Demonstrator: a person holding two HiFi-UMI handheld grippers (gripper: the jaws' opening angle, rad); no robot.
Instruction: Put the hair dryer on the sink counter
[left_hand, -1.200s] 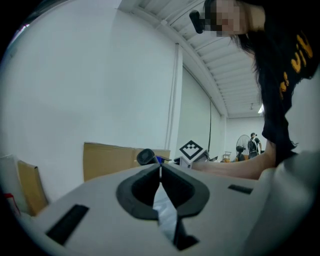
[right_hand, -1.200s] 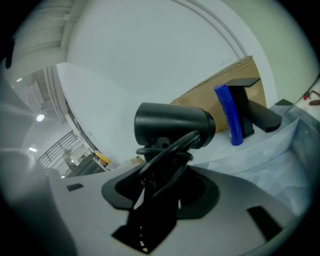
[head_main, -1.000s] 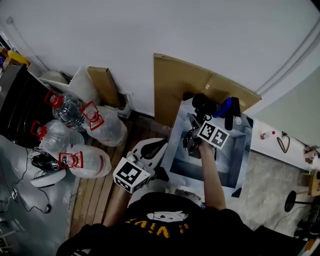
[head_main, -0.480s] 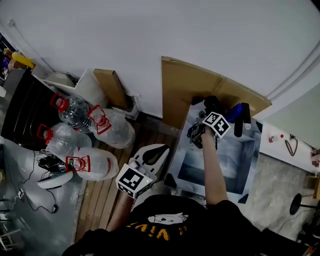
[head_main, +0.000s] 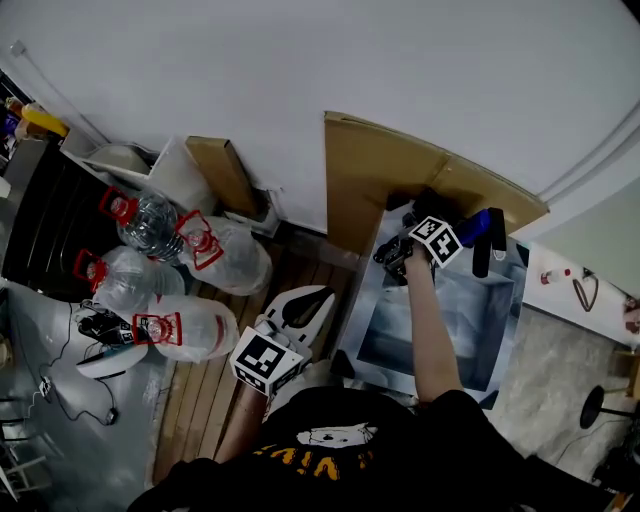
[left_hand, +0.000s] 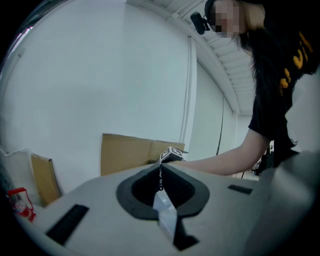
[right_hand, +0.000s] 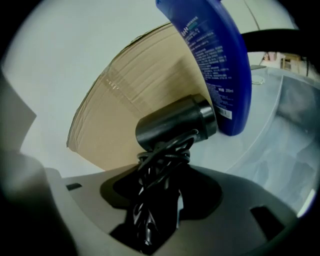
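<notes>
The black hair dryer (right_hand: 175, 122), its cord wound round the handle, lies with its barrel beside a blue bottle (right_hand: 220, 65) at the back left corner of the sink counter (head_main: 372, 300). My right gripper (right_hand: 162, 175) has the wrapped handle between its jaws, which are opening. In the head view that gripper (head_main: 415, 222) is over the counter's back edge, with the hair dryer (head_main: 428, 202) in front of a cardboard sheet (head_main: 370, 180). My left gripper (head_main: 318, 298) hangs low beside the sink. Its jaws (left_hand: 161, 172) are shut with nothing in them.
The sink basin (head_main: 450, 320) lies right of the hair dryer, with a black faucet (head_main: 484, 248) behind it. Several large water jugs (head_main: 190, 260) and a second cardboard piece (head_main: 222, 175) stand on the wooden floor at left. A black cabinet (head_main: 45, 215) is at far left.
My right gripper has carried the hair dryer from above the basin back to the counter's rear left corner, next to the blue bottle. The left gripper has barely moved.
</notes>
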